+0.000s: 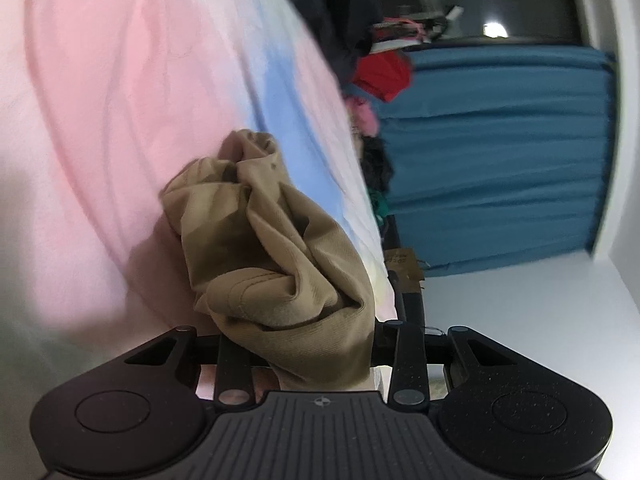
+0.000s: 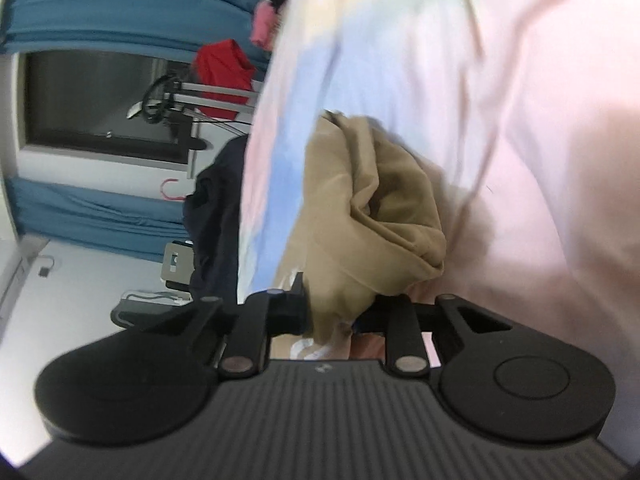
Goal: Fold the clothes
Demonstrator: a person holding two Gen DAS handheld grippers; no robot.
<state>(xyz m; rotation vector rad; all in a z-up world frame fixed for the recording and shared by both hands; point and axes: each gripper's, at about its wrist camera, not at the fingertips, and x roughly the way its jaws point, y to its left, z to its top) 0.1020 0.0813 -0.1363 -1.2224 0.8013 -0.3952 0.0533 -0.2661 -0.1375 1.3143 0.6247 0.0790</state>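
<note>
Crumpled tan twill garment [image 1: 272, 264] bunched over pastel pink-and-blue sheet [image 1: 100, 120] | left gripper [image 1: 316, 344] clamps one end, right gripper [image 2: 336, 312] clamps the other | no neat fold visible; stage of folding unclear

Soft, even daylight fills both views, washing the pink sheet [image 1: 100, 120] almost white toward the lower corners. The tan cloth [image 1: 272, 256] drops a faint shadow on the sheet just beside it. Fisheye bending curves the blue curtain [image 1: 500, 152], and both views are smeared, probably by motion. A small bright glare [image 1: 495, 30] shows above the curtain.
</note>
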